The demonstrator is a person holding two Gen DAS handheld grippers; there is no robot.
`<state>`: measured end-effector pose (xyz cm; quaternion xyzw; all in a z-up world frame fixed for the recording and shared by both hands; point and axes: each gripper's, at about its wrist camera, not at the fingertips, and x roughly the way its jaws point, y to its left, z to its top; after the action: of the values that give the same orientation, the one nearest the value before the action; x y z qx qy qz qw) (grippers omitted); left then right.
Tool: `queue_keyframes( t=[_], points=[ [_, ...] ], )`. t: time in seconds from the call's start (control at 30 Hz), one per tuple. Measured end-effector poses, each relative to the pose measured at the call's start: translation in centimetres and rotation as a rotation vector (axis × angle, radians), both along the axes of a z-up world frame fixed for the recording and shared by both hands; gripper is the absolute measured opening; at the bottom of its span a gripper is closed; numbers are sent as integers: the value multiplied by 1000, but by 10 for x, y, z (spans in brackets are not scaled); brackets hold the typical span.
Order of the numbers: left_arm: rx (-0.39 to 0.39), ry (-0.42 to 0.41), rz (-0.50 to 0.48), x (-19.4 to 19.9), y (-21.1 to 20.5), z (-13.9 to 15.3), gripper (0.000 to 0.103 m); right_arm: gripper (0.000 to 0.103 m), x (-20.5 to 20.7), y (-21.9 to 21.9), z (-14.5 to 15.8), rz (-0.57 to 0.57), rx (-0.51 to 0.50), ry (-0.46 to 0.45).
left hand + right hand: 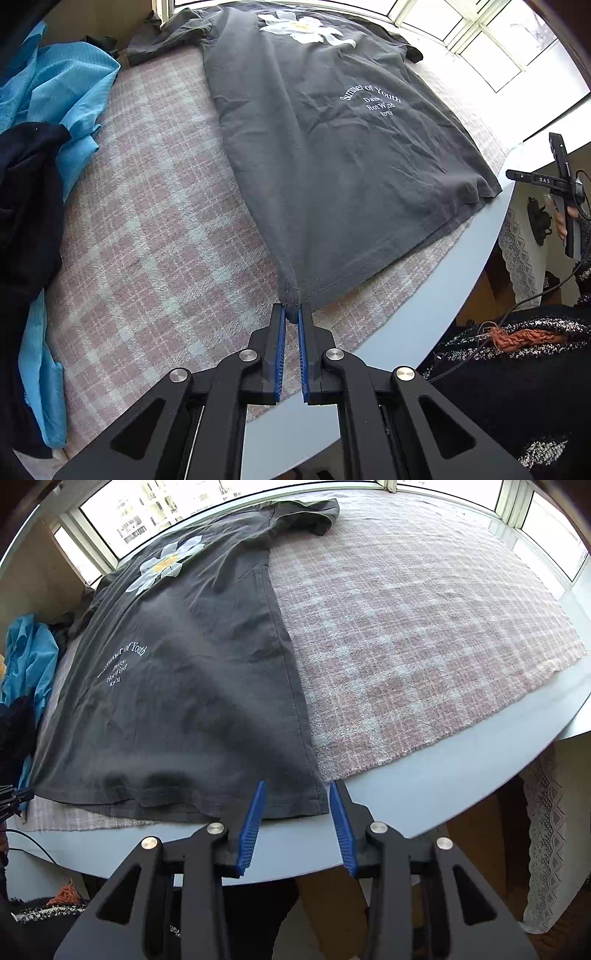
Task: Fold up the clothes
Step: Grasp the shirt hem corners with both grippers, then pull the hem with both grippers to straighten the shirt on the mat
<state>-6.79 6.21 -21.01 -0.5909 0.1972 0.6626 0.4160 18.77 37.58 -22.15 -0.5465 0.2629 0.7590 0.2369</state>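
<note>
Pinching wrinkled grey cotton T-shirt (332, 147) hem, left tongs (291, 314), nubby checked blanket (155, 240)

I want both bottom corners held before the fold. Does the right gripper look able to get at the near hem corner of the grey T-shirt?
Probably yes. The right gripper is open just over the grey T-shirt corner at the table edge, nothing between.

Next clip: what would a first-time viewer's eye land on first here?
The dark grey T-shirt with a white flower print dominates, spread flat on the pink checked cloth over the table. The left gripper pinches its near hem corner, while the right gripper stands open over the other hem corner. A crumpled blue garment lies at far left.
</note>
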Motion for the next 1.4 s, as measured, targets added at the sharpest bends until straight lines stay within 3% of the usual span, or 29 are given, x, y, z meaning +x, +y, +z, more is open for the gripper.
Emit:
queue_keyframes(
  t=[0.33,0.43,0.5,0.67,0.73,0.8,0.87,0.97,1.07,1.13,1.23,1.4],
  points=[
    [11,3,-23,-7,-4,8,6,40,-20,2,-48,49,-33,-142],
    [13,11,-35,-7,-1,8,5,7,-22,0,-43,76,-55,-114],
    [20,16,-33,-7,0,11,5,7,-23,1,-30,81,-84,-79],
    [99,21,-1,-5,-16,43,5,7,1,14,34,25,-91,77],
    [111,16,3,0,-25,51,5,7,6,17,26,2,-84,36],
    [84,-7,-5,5,-27,39,0,7,2,17,5,5,-107,-29],
    [40,-31,0,2,-25,19,0,6,-4,15,-2,13,-125,-32],
    [43,-38,24,-5,-23,14,0,6,-7,17,21,16,-125,31],
    [82,-9,30,-10,-23,36,0,7,-7,25,46,13,-93,68],
    [79,-20,29,-15,-22,37,0,7,-14,27,44,16,-41,23],
    [49,-47,48,-24,-17,24,1,7,-19,23,25,30,-51,-26],
    [8,-100,81,-24,8,-9,26,7,-22,15,1,68,-70,-60]
  ],
)
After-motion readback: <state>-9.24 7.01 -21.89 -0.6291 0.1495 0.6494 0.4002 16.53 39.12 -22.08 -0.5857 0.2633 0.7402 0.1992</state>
